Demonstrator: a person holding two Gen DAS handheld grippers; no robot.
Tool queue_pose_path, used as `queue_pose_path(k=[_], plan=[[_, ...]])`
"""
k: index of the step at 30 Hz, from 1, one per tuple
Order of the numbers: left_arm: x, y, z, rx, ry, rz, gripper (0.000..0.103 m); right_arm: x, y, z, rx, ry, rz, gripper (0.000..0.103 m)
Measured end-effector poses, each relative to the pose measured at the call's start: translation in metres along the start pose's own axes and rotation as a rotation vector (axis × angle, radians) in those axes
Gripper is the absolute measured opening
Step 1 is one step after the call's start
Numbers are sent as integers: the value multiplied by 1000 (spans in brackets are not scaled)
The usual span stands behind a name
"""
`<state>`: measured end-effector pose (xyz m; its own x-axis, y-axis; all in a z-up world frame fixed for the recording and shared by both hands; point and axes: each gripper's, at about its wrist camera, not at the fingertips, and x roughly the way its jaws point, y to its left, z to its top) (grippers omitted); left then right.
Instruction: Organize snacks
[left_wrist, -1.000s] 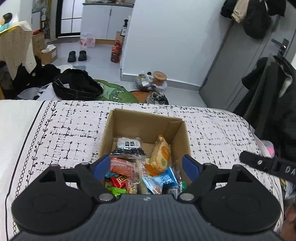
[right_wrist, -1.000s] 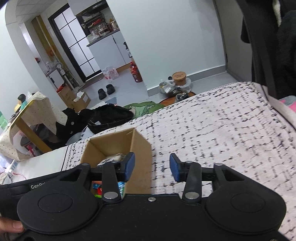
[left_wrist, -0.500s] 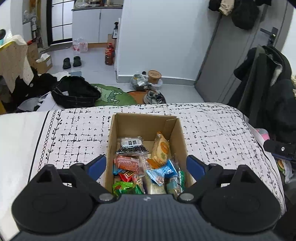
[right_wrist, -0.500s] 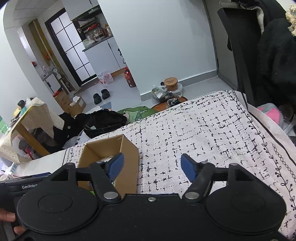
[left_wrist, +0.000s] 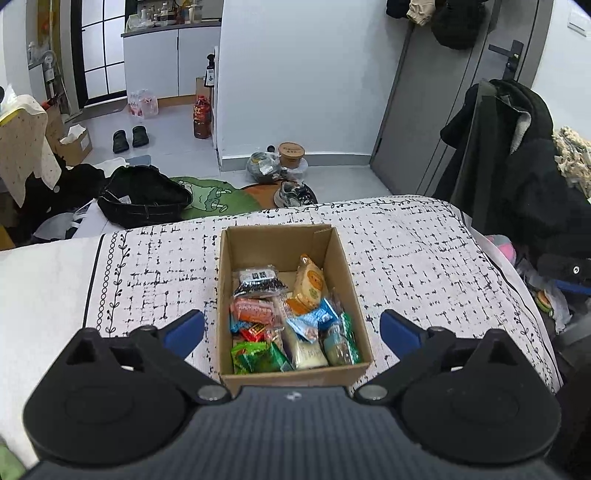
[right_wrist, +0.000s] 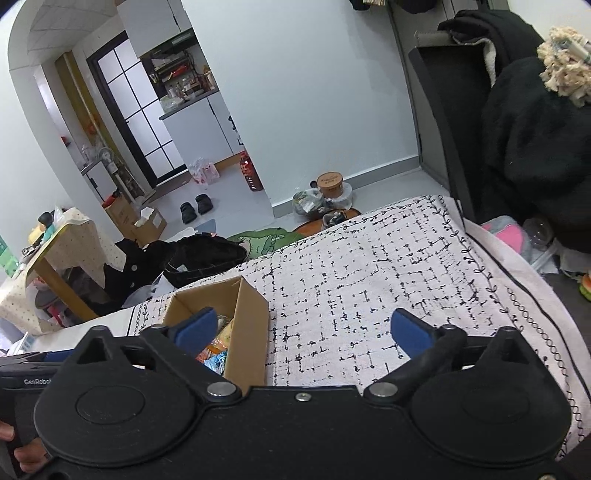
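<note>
One cardboard box (left_wrist: 280, 243) stands open on the patterned white bedcover (left_wrist: 413, 258), and it holds the snacks (left_wrist: 291, 317) in a loose heap. Roughly ten packets show, though they overlap too much for a sure count: one dark packet with a white label (left_wrist: 258, 280) at the far end, one yellow-orange packet (left_wrist: 310, 284) leaning against the box's right wall, one pink packet (left_wrist: 253, 310), one light blue packet (left_wrist: 314, 319), one green packet (left_wrist: 258, 356) at the near end, one pale packet (left_wrist: 308, 354) beside it, and smaller wrappers wedged between. The print on all of them is too small to read.

Two grippers are in view. On the side of the left gripper's body, seen at the left edge of the right wrist view, the letters "GenRobo" can be read before the frame cuts them off.

In the left wrist view the left gripper (left_wrist: 291, 330) hangs above the near end of the box, its blue pads (left_wrist: 184, 330) spread wider than the box, one to each side, touching neither cardboard nor snacks; its jaws are opening, with nothing held.

In the right wrist view the right gripper (right_wrist: 301, 330) is off to the right of the box (right_wrist: 247, 325). Its jaws are opening too, empty: the left pad (right_wrist: 195, 328) shows in front of the box's open top, the right pad over bare bedcover (right_wrist: 369, 280).
</note>
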<state>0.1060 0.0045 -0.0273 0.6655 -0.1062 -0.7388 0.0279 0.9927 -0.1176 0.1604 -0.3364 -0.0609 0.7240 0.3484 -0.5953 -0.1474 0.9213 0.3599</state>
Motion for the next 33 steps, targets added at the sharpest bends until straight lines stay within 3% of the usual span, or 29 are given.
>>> queue_pose_path(k=[33], plan=[[-68,-21,-34,-7,1,-2,103,-71,6,-16,-112,32,42,103]])
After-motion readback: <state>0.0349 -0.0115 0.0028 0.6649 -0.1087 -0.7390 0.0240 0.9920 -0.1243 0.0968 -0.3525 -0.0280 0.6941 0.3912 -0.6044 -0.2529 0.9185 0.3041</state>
